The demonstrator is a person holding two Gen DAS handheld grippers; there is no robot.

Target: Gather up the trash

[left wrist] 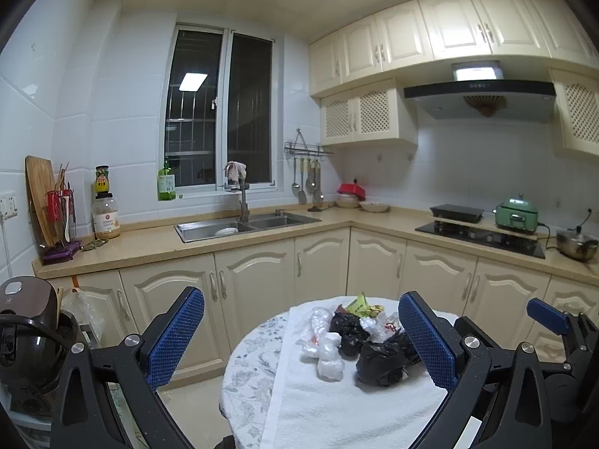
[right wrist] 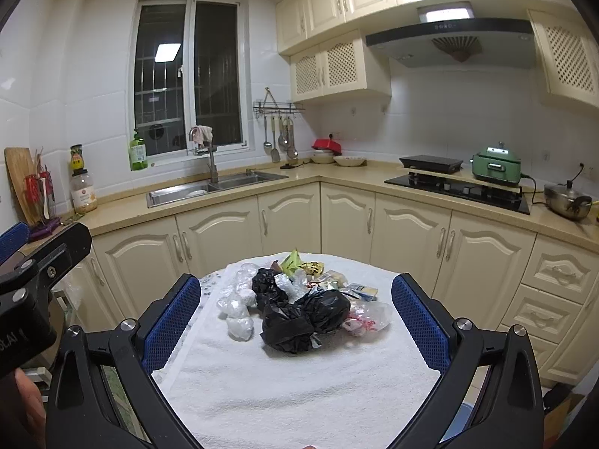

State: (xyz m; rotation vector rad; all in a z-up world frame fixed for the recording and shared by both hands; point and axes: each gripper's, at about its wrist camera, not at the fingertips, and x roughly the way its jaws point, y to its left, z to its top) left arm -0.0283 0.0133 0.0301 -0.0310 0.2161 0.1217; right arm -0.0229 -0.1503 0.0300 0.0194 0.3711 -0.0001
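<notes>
Lying heaped on the towel (right wrist: 299, 393): two black bags (right wrist: 303, 318).

I am working in a home kitchen, shown by cream cabinets (right wrist: 288, 224), a steel double sink (right wrist: 217, 187) below the window (right wrist: 187, 75), a range hood (right wrist: 453, 37) over the hob (right wrist: 460, 189), and hanging utensils (right wrist: 279, 138).

The right gripper (right wrist: 295, 321) hangs wide open over the towel-covered table (right wrist: 299, 393); crumpled black bags (right wrist: 299, 318), clear plastic (right wrist: 236, 310) and wrappers (right wrist: 359, 292) pile near its far edge.
</notes>
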